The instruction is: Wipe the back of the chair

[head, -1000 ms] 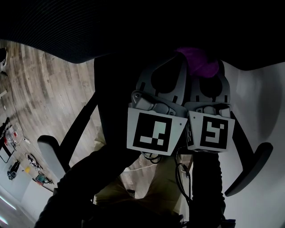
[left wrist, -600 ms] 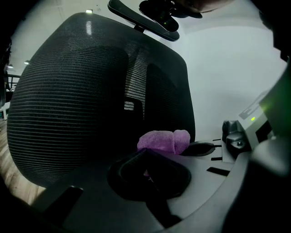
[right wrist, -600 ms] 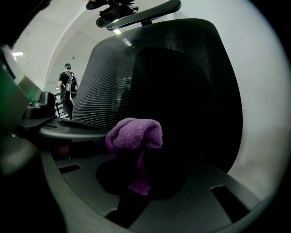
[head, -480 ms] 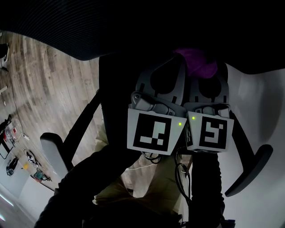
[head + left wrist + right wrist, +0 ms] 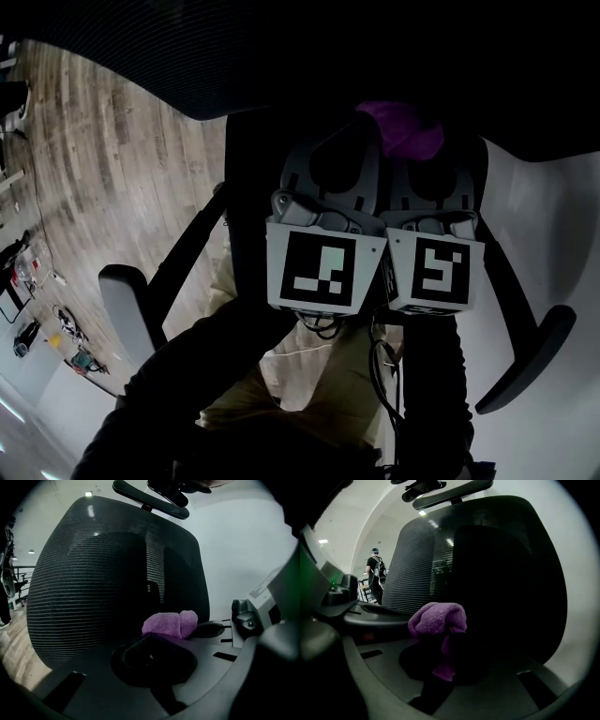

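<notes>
upright chair back [image 5: 487, 573], purple cloth [image 5: 438, 618] bunched

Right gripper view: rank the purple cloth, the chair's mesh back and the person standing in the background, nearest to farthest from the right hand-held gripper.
1. purple cloth: clamped in the jaws, centre.
2. mesh back: just behind the cloth, filling the middle.
3. person: far off at left, beyond the chair.
</notes>
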The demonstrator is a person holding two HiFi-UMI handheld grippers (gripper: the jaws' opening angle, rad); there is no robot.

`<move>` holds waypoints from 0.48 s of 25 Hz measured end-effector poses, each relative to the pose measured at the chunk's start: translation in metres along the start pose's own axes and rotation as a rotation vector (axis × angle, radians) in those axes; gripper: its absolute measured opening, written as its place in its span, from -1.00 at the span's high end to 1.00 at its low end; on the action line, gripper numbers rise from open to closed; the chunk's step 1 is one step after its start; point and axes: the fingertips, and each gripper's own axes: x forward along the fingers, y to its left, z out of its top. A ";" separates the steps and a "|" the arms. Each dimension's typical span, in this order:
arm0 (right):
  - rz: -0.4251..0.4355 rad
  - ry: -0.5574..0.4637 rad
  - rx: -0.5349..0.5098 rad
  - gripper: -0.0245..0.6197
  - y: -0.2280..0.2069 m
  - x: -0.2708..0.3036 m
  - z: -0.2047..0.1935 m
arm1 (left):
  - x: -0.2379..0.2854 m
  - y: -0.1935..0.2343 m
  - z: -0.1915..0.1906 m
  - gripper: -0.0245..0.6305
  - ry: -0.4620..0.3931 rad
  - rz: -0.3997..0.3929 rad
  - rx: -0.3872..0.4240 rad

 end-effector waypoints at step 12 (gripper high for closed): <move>0.071 -0.001 -0.025 0.76 0.036 0.013 0.000 | -0.016 0.035 -0.011 0.90 0.032 0.085 -0.002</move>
